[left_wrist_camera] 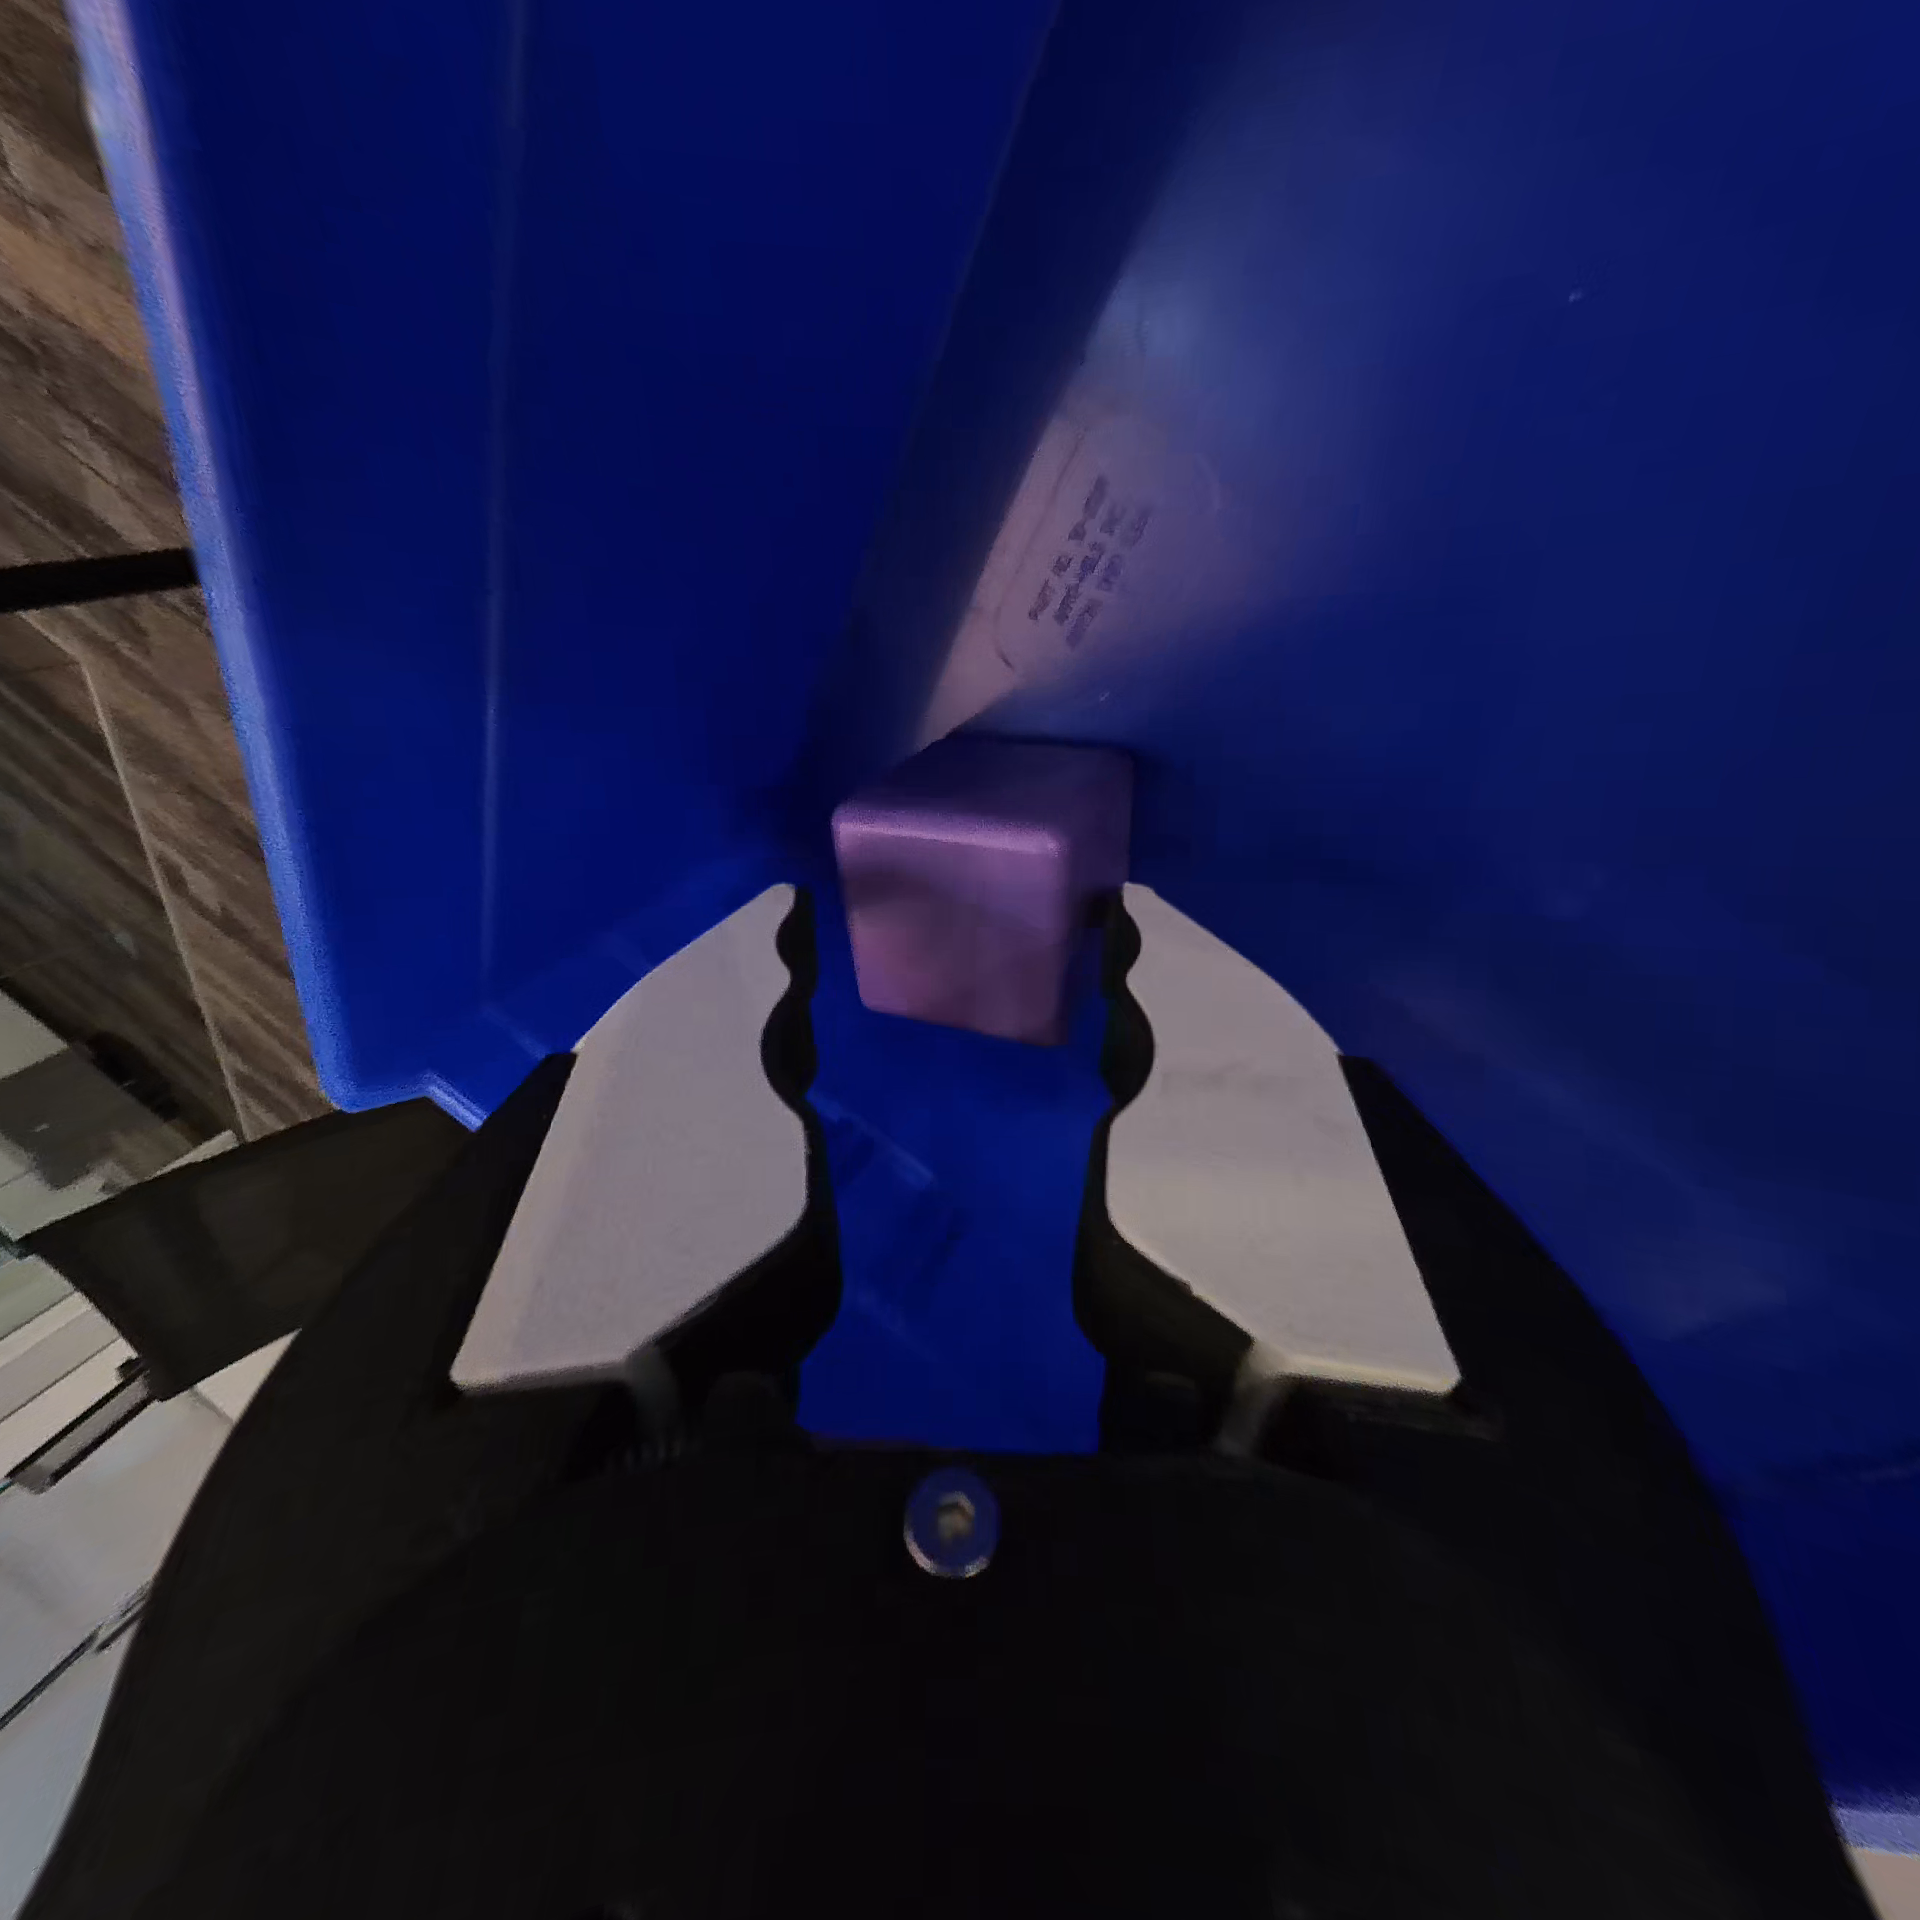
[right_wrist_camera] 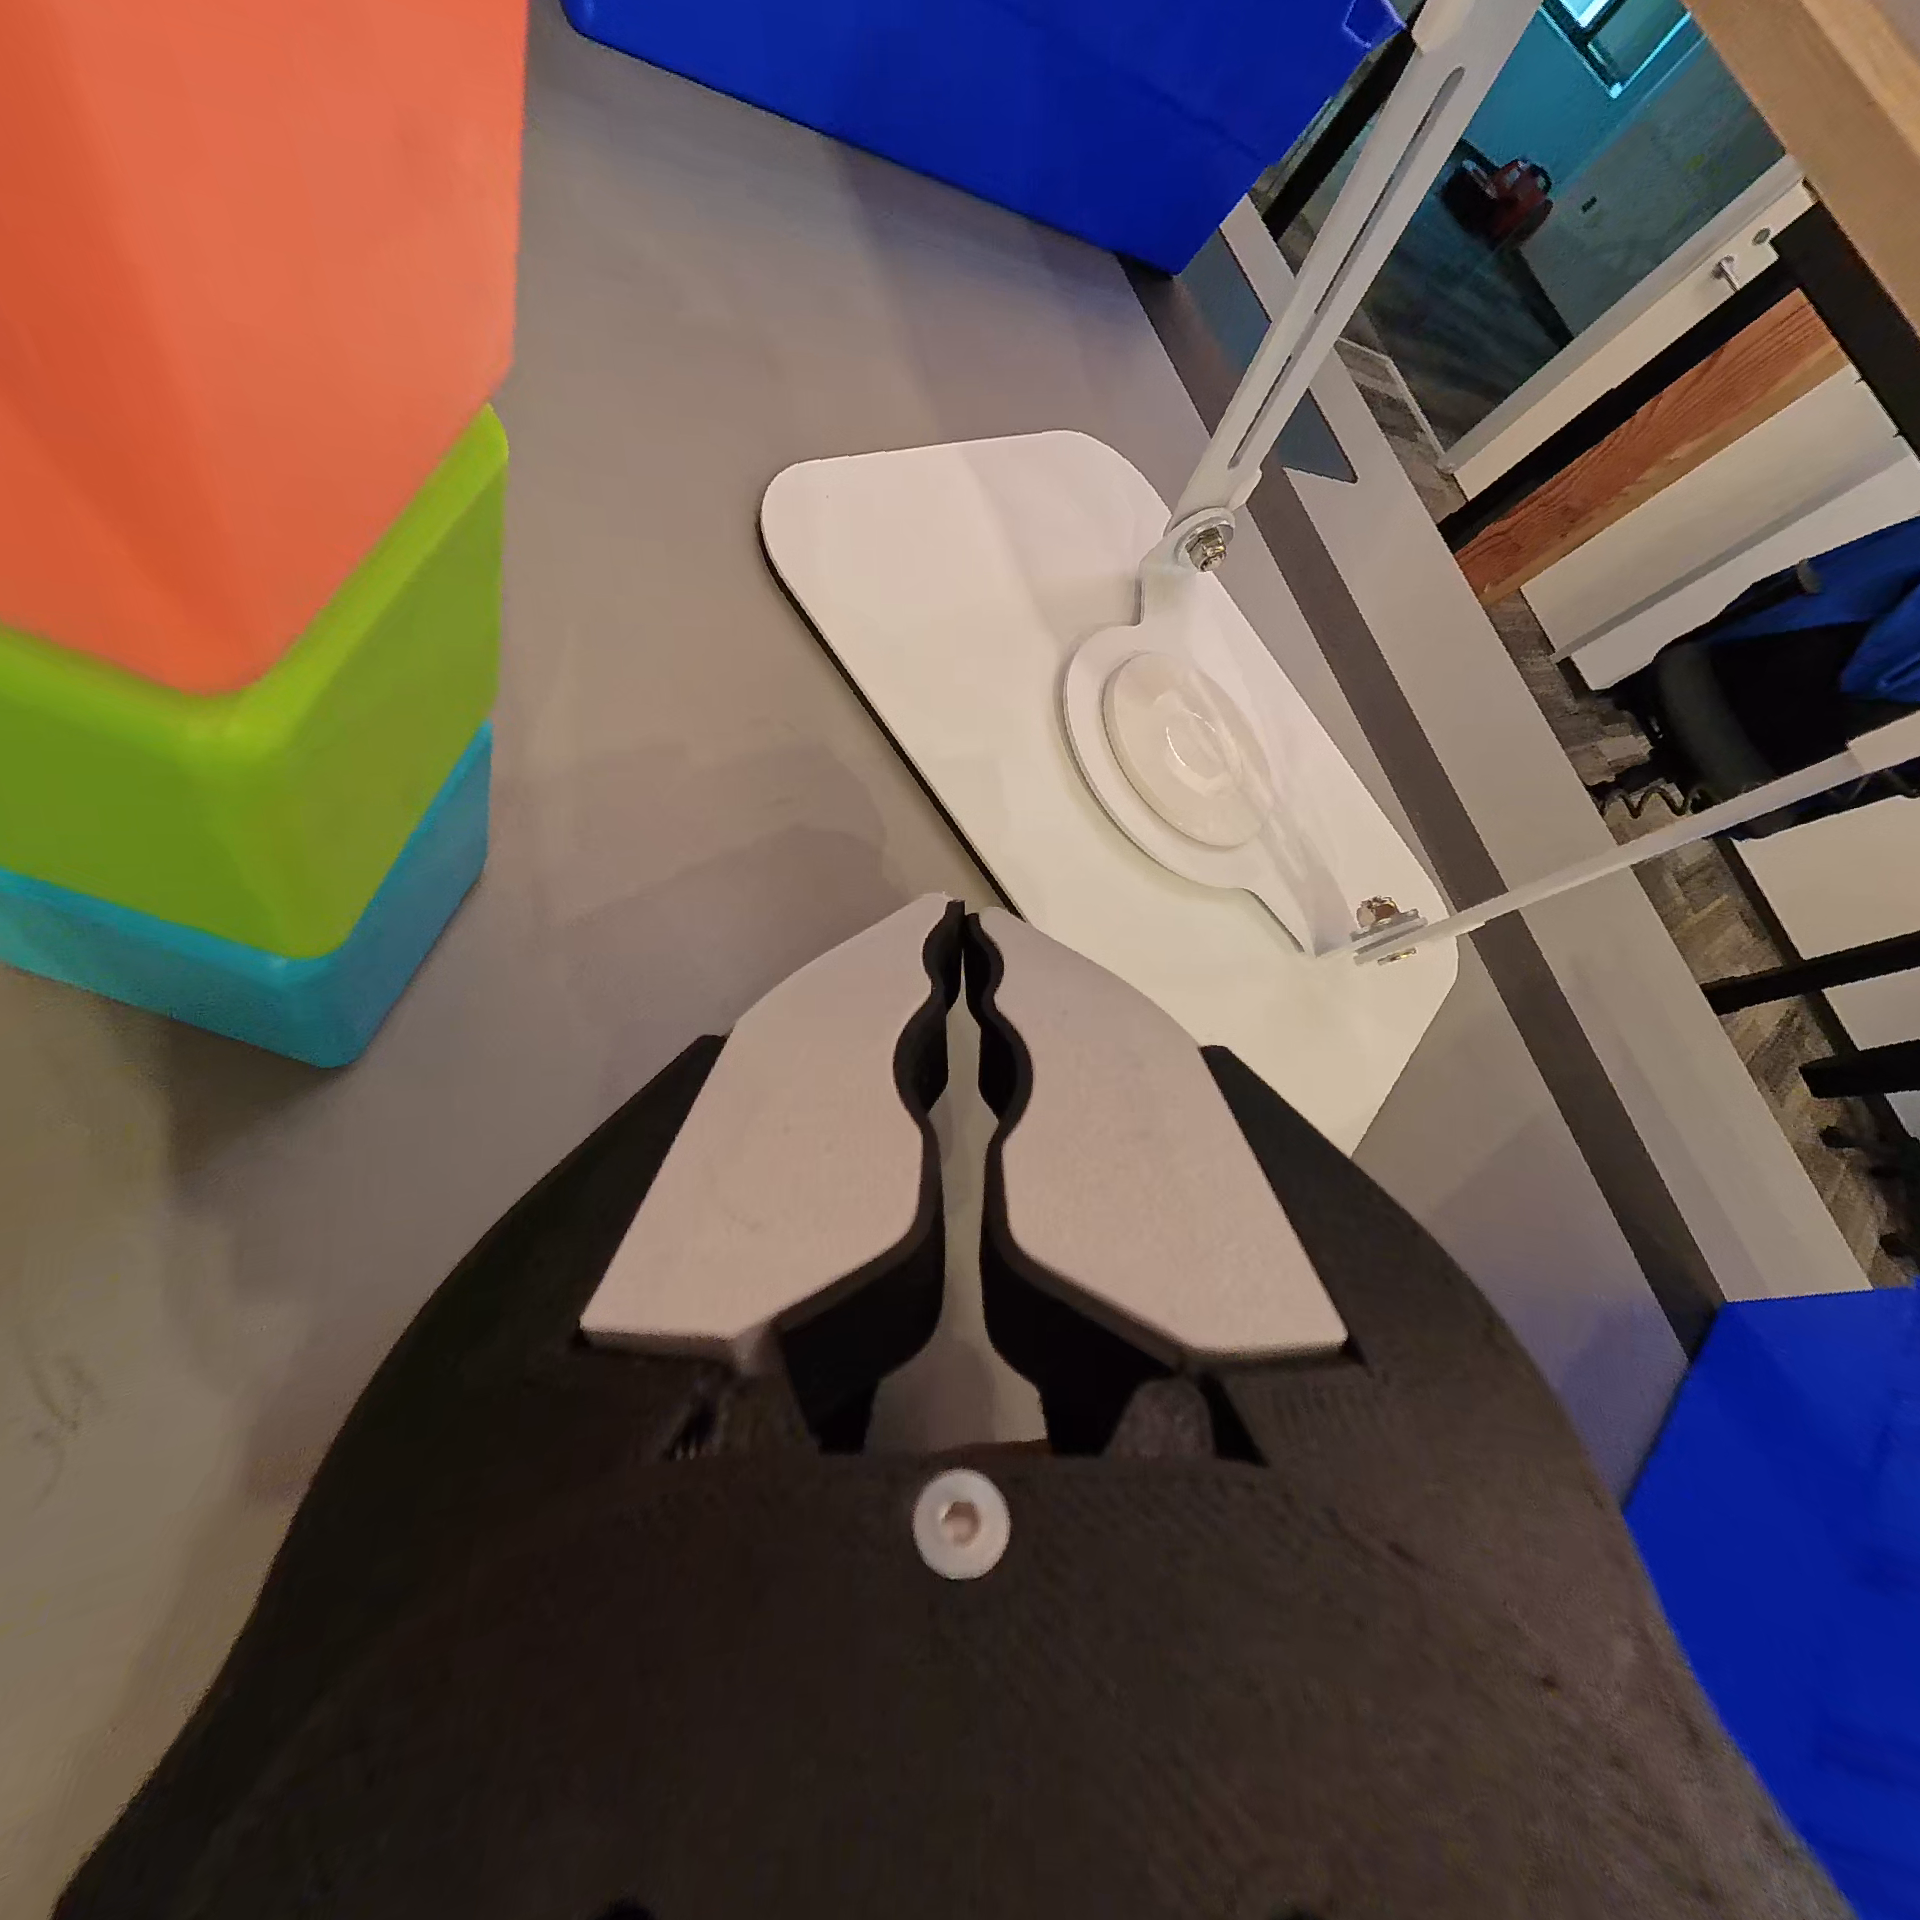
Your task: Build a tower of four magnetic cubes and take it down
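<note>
A purple cube [left_wrist_camera: 971,904] lies in the corner of a blue bin [left_wrist_camera: 1455,520]. My left gripper [left_wrist_camera: 954,914] is inside the bin, open, with one finger on each side of the cube. The right finger touches the cube and a thin gap shows at the left finger. In the right wrist view a stack of three cubes stands on the grey table [right_wrist_camera: 675,468] at the left: orange [right_wrist_camera: 249,312] on top, green [right_wrist_camera: 260,758] in the middle, cyan [right_wrist_camera: 312,956] at the bottom. My right gripper [right_wrist_camera: 964,920] is shut and empty, just right of the stack.
A white stand base [right_wrist_camera: 935,582] with a suction cup and two thin arms lies right of the stack near the table's right edge. A blue bin [right_wrist_camera: 987,104] stands at the back and another [right_wrist_camera: 1808,1558] at the front right. Floor and desks lie beyond the edge. The left gripper's tips are roughly 50 centimeters from the right gripper's.
</note>
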{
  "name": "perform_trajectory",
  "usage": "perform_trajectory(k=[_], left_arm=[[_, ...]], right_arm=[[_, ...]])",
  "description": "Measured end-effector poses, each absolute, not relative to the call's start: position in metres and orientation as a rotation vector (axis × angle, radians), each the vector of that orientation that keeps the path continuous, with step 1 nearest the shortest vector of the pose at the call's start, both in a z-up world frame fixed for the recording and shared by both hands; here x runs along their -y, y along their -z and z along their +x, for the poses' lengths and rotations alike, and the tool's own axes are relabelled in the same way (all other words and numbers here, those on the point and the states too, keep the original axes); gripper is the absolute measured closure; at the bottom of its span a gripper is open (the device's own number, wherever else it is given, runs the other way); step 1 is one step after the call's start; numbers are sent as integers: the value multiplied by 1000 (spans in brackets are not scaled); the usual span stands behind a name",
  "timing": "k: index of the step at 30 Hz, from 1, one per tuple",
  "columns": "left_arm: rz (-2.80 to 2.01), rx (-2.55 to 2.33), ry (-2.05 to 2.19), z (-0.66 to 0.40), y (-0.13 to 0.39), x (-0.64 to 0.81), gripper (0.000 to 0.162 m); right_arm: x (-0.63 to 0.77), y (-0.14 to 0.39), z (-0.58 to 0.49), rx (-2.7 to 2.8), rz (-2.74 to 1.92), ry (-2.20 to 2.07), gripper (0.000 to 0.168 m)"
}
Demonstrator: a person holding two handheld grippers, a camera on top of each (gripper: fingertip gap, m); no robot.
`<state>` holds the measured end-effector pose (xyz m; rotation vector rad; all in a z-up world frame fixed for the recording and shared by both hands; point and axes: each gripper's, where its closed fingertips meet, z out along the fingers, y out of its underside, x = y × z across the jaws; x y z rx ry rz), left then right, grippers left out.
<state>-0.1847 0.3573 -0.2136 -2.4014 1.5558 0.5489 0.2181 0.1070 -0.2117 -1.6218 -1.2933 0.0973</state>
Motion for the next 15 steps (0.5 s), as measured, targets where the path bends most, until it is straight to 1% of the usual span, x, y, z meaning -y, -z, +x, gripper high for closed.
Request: perform_trajectory(k=[6, 15], left_arm=[[-2494, -1587, -572, -192, 224, -354, 110], [-2432, -1671, -482, -178, 222, -338, 111]], right_arm=[[-106, 212, 218, 1297, -1620, -98, 168], [-104, 213, 218, 1311, -1614, -106, 168]])
